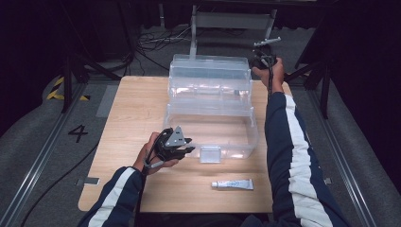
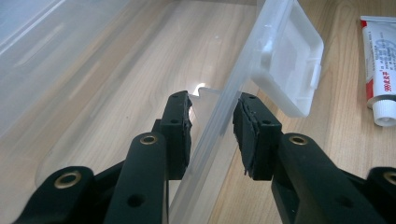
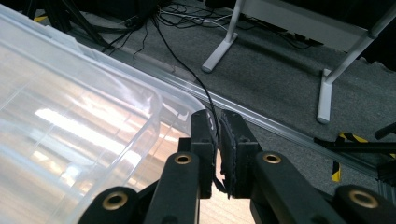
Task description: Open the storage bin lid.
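Note:
A clear plastic storage box (image 1: 210,130) stands mid-table with its lid (image 1: 209,75) raised upright along the back. My left gripper (image 1: 189,145) is at the box's front left, and its jaws straddle the front wall (image 2: 219,116) and press on it from both sides. Just beyond them hangs the box's clear latch flap (image 2: 285,56). My right gripper (image 1: 262,59) is held high at the lid's top right corner. In the right gripper view its jaws (image 3: 218,126) are closed together where the lid's corner rim (image 3: 180,105) runs up to them.
A white tube (image 1: 231,184) lies near the table's front edge, right of the latch (image 1: 210,154); it also lies at the right in the left gripper view (image 2: 380,70). Beyond the table's back edge are grey floor, cables (image 3: 187,65) and metal stand legs (image 3: 224,46).

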Motion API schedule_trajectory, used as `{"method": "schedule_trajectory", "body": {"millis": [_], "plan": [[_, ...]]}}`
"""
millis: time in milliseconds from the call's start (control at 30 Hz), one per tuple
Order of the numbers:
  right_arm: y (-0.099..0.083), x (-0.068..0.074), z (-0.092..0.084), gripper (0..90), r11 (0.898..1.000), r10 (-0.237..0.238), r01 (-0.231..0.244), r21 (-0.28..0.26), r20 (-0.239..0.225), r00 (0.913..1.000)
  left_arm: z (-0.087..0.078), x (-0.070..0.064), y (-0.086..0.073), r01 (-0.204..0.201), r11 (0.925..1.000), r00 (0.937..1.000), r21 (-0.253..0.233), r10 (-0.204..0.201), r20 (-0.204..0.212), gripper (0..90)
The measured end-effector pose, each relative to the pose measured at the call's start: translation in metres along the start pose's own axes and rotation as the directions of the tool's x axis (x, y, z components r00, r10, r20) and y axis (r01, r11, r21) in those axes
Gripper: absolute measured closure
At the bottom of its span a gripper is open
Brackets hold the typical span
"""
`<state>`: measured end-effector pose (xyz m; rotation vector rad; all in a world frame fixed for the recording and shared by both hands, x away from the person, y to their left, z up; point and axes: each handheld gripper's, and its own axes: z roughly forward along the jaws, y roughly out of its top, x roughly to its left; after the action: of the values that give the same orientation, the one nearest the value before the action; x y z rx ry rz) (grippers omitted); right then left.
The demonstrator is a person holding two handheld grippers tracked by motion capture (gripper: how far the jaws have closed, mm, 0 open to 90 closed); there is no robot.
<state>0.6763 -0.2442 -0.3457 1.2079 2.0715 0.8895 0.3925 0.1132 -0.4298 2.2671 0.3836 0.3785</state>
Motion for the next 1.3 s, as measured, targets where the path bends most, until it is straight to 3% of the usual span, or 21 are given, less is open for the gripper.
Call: {"method": "schedule_trajectory", "body": {"millis": [533, 1300], "plan": [[-0.011, 0.002, -0.022, 83.6, 0.999, -0.022, 0.022, -0.027, -0.007, 0.9997, 0.000, 0.000, 0.000, -0.005, 1.0000, 1.0000, -0.002, 0.005, 0.000, 66.9], [-0.044, 0.042, -0.104, 82.6, 0.983, -0.137, 0.128, -0.134, -0.058, 0.9888, -0.001, 0.000, 0.000, -0.015, 0.9999, 0.9999, 0.005, 0.015, 0.002, 67.3]]}}
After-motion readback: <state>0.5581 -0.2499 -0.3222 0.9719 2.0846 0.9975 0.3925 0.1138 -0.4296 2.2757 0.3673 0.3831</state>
